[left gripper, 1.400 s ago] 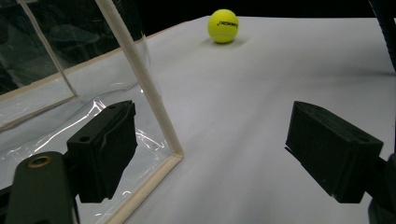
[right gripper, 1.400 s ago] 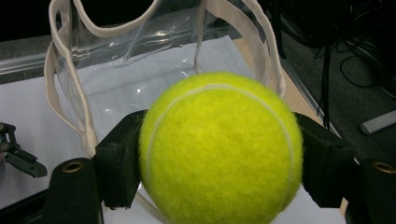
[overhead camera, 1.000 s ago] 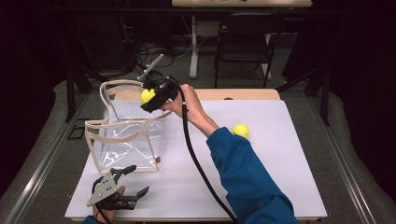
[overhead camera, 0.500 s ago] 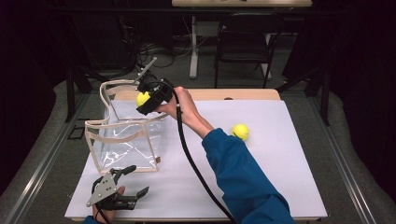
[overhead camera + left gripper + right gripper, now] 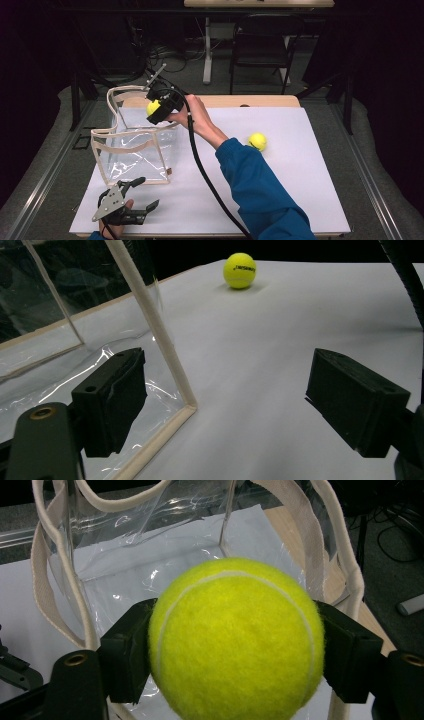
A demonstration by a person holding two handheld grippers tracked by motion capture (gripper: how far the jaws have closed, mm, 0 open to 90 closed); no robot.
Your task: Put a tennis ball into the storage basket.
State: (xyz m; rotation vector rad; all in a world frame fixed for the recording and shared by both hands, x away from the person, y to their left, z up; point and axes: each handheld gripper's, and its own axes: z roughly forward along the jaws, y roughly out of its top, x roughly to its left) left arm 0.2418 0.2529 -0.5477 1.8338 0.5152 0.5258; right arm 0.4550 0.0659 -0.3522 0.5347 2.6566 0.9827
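Observation:
A clear plastic bag (image 5: pixel 131 152) with beige trim stands open on the left of the white table (image 5: pixel 300 190). My right gripper (image 5: pixel 156 110) is above the bag's far right rim, shut on a yellow tennis ball (image 5: pixel 153 107). In the right gripper view that tennis ball (image 5: pixel 235 640) sits between the black jaws, with the open bag (image 5: pixel 150 575) below. A second tennis ball (image 5: pixel 257 141) lies on the table to the right. My left gripper (image 5: pixel 142 194) rests near the front edge, open. The bag's trimmed corner (image 5: pixel 160 345) stands between its jaws, and the second ball (image 5: pixel 239 270) is far beyond.
The right gripper's black cable (image 5: pixel 205 175) trails across the middle of the table. A wooden strip (image 5: pixel 260 101) runs along the table's far edge. Chairs and a table leg (image 5: pixel 207 50) stand on the dark floor behind.
My right gripper has shifted a little left and down with the ball, over the bag's mouth. The left gripper has not moved.

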